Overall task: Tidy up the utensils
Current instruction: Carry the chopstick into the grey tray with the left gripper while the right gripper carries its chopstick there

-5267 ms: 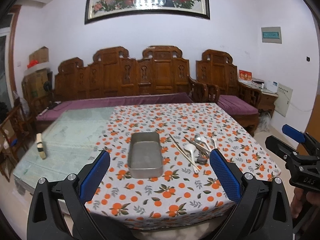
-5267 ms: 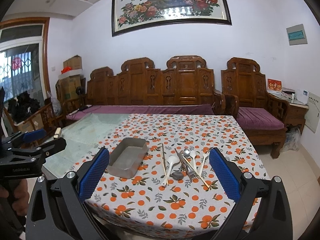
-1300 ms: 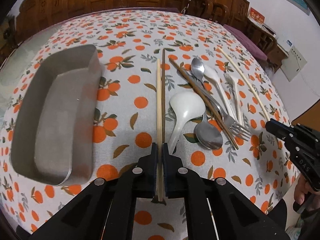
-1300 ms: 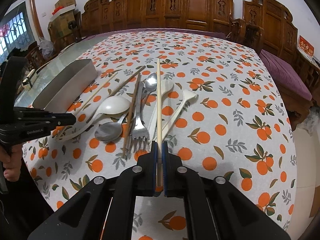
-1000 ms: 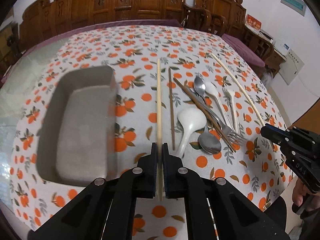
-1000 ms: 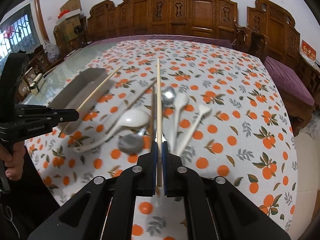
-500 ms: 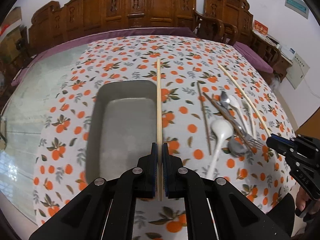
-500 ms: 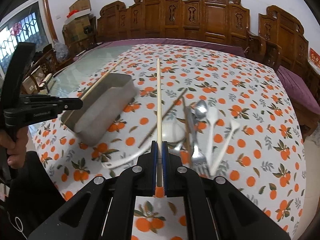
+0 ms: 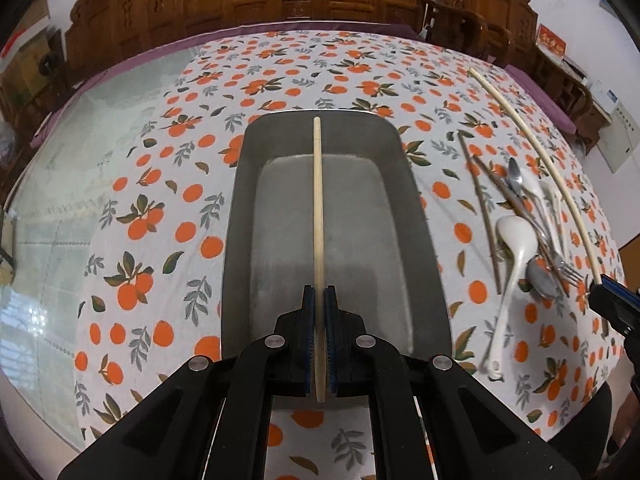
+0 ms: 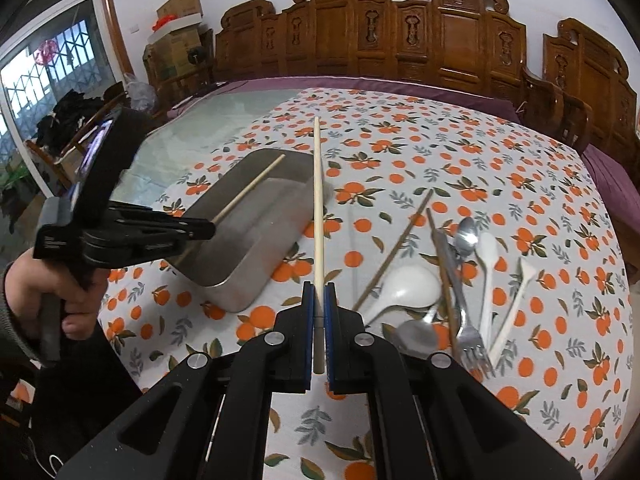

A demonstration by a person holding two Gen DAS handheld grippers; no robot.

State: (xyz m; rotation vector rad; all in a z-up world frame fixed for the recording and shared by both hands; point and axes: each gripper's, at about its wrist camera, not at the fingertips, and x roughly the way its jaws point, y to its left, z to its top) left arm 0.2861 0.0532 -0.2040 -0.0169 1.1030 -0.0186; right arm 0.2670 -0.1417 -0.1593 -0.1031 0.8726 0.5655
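From the left wrist view, the task is judged to be at its very start. The metal tray (image 9: 420, 240) is seen lying on the tabletop (image 9: 280, 64), and nothing rests on its floor. The left tool (image 9: 319, 320) is clamped narrow on a pale chopstick (image 9: 318, 208), which is held over the tray, running lengthwise along its middle; whether the far tip touches the tray cannot be told. The remaining utensils are seen in a loose pile to the right of the tray: a white spoon (image 9: 516, 236), a fork (image 9: 564, 268), a metal spoon (image 9: 540, 280) and dark chopsticks (image 9: 480, 200). Beyond that pile, farther from the tray, a second pale chopstick (image 9: 532, 152) is seen slanting, gripped at its near end by the right tool (image 9: 600, 292).

From the right wrist view, the right tool (image 10: 319, 320) is closed narrow on its pale chopstick (image 10: 318, 208), which is carried above the tray's right edge, not yet inside. The tray (image 10: 256, 248) is shown empty apart from the left tool's chopstick (image 10: 252, 188) held over it. The left tool (image 10: 200, 232) is gripped by a hand (image 10: 40, 304) at the tray's left. The spoons, fork and dark chopsticks to the right of the tray are judged still to be collected.
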